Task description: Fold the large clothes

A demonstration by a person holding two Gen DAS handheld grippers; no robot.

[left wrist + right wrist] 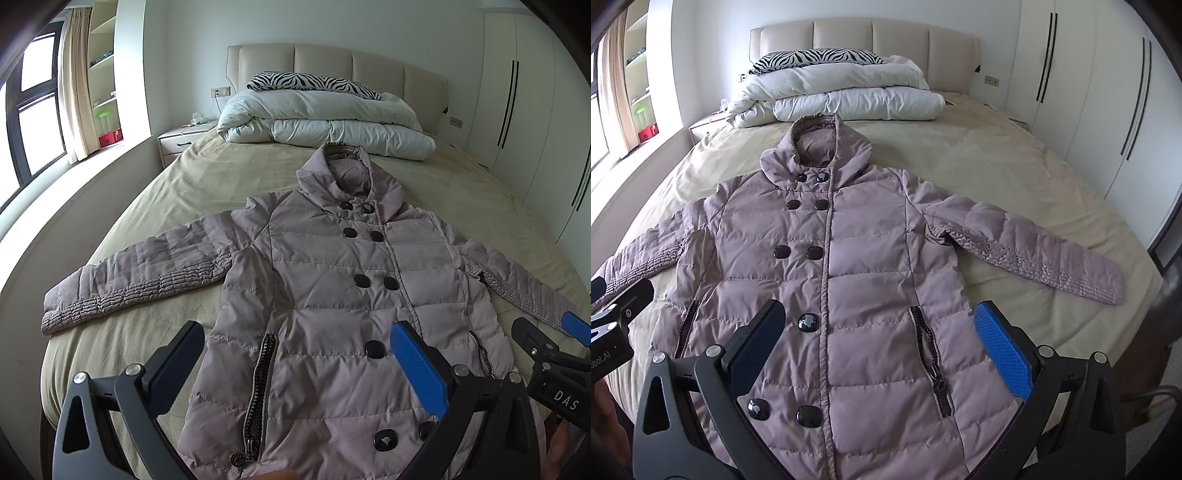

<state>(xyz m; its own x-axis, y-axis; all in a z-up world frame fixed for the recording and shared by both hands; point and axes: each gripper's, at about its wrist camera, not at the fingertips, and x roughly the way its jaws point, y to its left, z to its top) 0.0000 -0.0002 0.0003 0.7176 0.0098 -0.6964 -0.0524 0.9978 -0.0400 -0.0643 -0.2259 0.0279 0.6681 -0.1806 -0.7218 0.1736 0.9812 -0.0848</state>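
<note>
Coat (332, 295): front up, sleeves spread for folding, below duvet (325, 122); left gripper (295, 369) and right gripper (879, 354) above hem, both released, empty.

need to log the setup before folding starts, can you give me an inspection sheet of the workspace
surface: bed with a tan sheet, wrinkled.
job's things: mauve padded coat lies flat, front up, buttoned, both sleeves spread, hood towards the headboard.
clutter: folded white duvet and zebra pillow at the head of the bed, apart from the coat.
grippers: left hand-held gripper open above the hem, holding nothing; right hand-held gripper the same.
cables: a cord hangs from the wall socket by the nightstand.
surroundings: window, shelves, wardrobe.
</note>
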